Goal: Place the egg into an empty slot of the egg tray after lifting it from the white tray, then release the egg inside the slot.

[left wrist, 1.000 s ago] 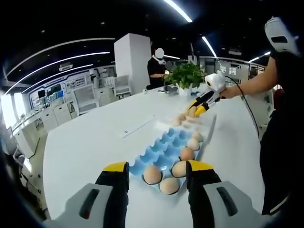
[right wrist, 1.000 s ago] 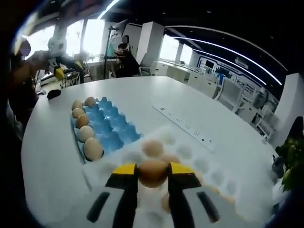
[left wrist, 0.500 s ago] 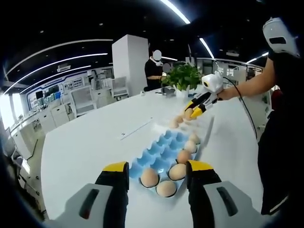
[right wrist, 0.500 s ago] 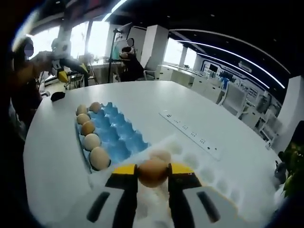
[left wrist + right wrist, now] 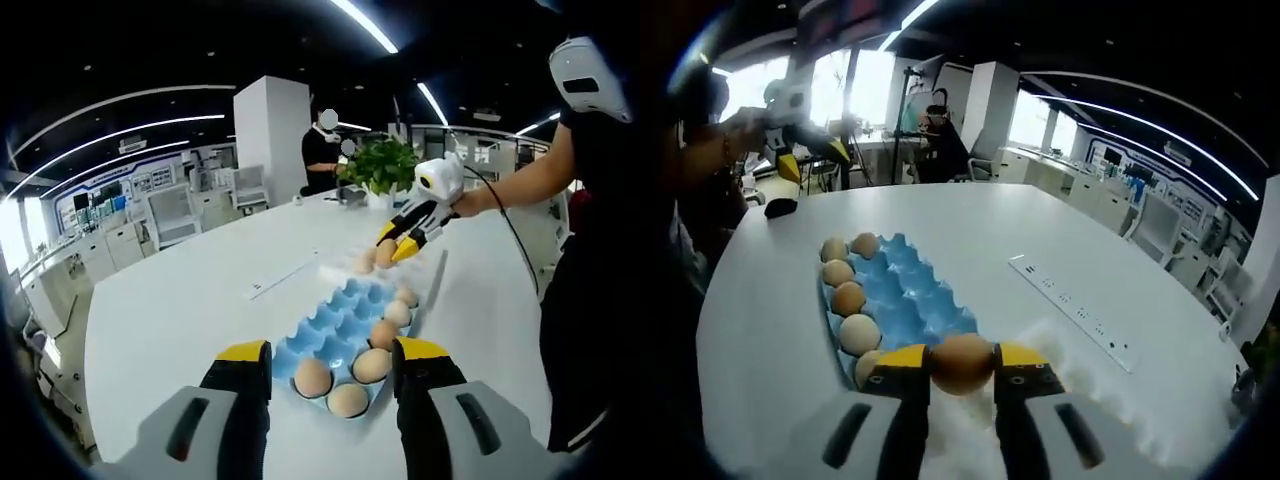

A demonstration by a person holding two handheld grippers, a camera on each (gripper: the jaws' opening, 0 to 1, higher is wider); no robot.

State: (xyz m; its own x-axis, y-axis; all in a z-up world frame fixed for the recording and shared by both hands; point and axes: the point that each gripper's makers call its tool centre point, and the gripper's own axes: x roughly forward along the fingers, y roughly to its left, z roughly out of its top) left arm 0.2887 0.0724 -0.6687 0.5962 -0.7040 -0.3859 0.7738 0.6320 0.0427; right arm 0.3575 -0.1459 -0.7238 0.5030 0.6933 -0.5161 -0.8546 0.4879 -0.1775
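The left claw [image 5: 330,375] is held open and empty, near the blue egg tray [image 5: 340,315] on the tabletop [image 5: 180,310]. The right claw [image 5: 962,368] is clamped on an egg [image 5: 961,362], carried above the white tray [image 5: 1080,390]. Lifting is judged done; an empty blue slot must yet be reached and the egg released

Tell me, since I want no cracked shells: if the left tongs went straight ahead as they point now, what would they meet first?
Probably the eggs at the near end of the blue egg tray, which lie between and just beyond the open left tongs. Depth is hard to judge.
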